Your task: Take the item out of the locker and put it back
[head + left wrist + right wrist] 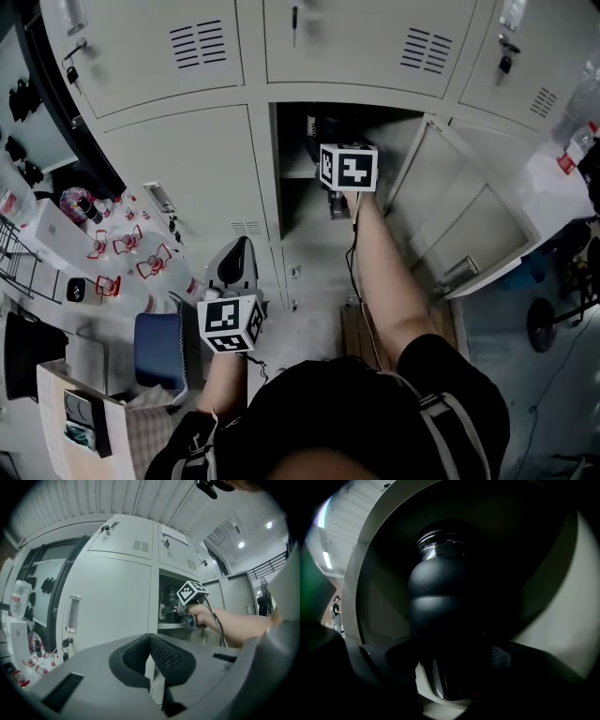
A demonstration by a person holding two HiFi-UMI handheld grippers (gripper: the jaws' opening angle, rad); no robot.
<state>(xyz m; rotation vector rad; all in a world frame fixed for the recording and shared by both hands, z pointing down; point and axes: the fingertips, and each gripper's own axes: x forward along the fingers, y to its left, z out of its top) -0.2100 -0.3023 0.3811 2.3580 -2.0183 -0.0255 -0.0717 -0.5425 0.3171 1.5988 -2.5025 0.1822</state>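
Note:
The open locker point(298, 202) stands straight ahead, its door point(469, 220) swung out to the right. My right gripper point(450, 665) reaches into the upper part of that compartment; in the head view only its marker cube point(349, 169) and the arm show. A dark, rounded bottle point(443, 597) stands upright between the jaws, which close against its lower part. The inside of the locker is very dark. My left gripper point(150, 660) hangs low in front of the closed lockers, shut with nothing in it.
A shelf point(171, 626) divides the open locker. Closed grey lockers point(192, 164) lie left and above. At the left stand a table with small red-and-white items point(127, 251) and a blue seat point(157, 349). A white cart with a bottle point(562, 173) stands at the right.

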